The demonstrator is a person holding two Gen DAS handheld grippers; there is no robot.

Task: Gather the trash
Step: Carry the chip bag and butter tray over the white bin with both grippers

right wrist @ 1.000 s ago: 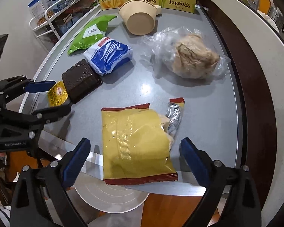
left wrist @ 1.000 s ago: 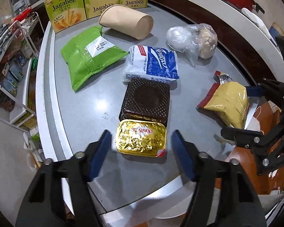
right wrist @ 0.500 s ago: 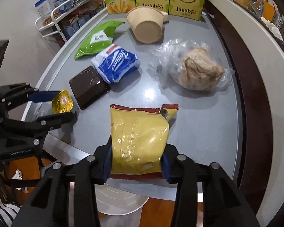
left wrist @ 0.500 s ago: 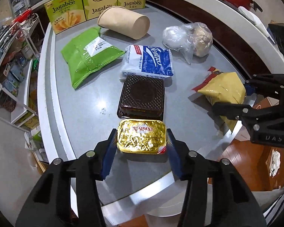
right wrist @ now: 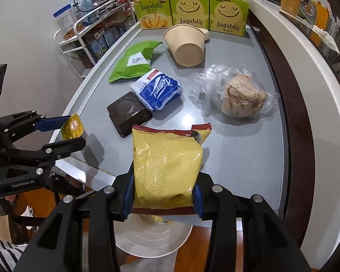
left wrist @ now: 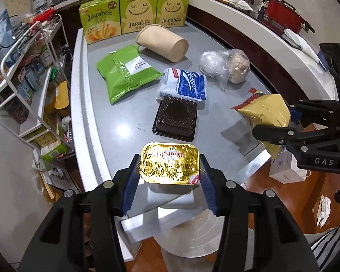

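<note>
Nearest, the left gripper [left wrist: 169,176] is clenched on the gold foil butter tub [left wrist: 169,163], held just above the near edge of the grey table [left wrist: 124,122], and the right gripper [right wrist: 163,195] is clamped on the lower end of the yellow snack bag [right wrist: 167,165], lifted over that same edge. Below the edge show a round white base [right wrist: 151,238] and an orange-brown wood floor [left wrist: 256,204]. On the grey top, going back, lie a dark brown plastic tray [left wrist: 175,117], a blue-and-white tissue pack [left wrist: 183,86] touching its far side, a green pouch [left wrist: 127,72] to the left, a clear plastic bag of crumpled waste [right wrist: 240,95] to the right, and a tan paper cup [left wrist: 163,43] on its side. Three green Jagabee boxes [right wrist: 192,14] stand along the far edge. A white wire shelf rack [left wrist: 20,72] crowded with goods stands at the left, and a curved white counter [right wrist: 306,72] bounds the right.
</note>
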